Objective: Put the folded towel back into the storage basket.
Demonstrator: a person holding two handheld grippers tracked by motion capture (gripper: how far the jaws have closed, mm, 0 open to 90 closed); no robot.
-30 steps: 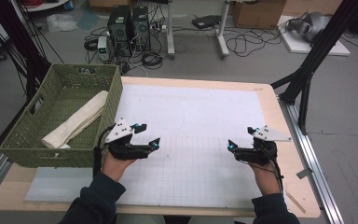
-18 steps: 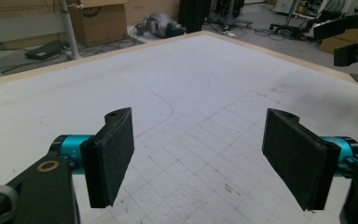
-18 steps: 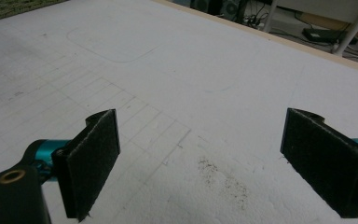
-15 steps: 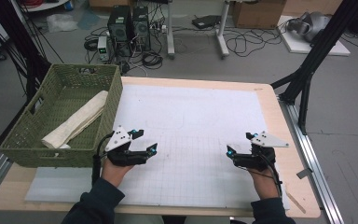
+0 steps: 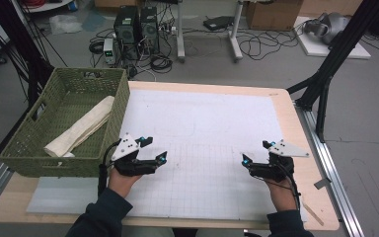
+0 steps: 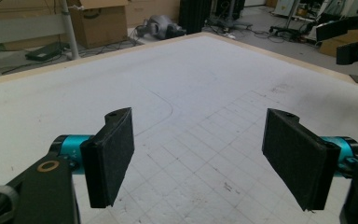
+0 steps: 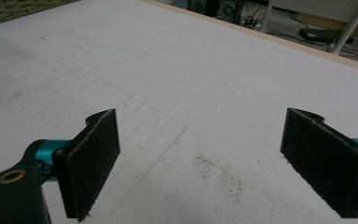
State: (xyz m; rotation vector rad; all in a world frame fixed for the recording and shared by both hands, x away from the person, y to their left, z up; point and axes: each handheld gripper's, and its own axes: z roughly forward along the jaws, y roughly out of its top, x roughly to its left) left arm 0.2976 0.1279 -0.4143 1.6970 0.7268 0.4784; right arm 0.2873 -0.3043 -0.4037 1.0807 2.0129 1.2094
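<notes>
Left tongs point(image 5: 154, 149) gaping, empty; right tongs point(image 5: 256, 152) gaping, empty.

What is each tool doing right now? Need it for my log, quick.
Left tool: open, holding nothing.
Right tool: open, holding nothing.

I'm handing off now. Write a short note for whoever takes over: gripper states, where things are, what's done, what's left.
Left hand-held gripper: open, holding nothing, over the white gridded mat beside the basket.
Right hand-held gripper: open, holding nothing, over the mat's right side.
The rolled cream cloth lies inside the green woven basket at the table's left edge.
Done: nothing has been grasped.
Left: probably fetching the cloth; the left gripper is nearer.
</notes>
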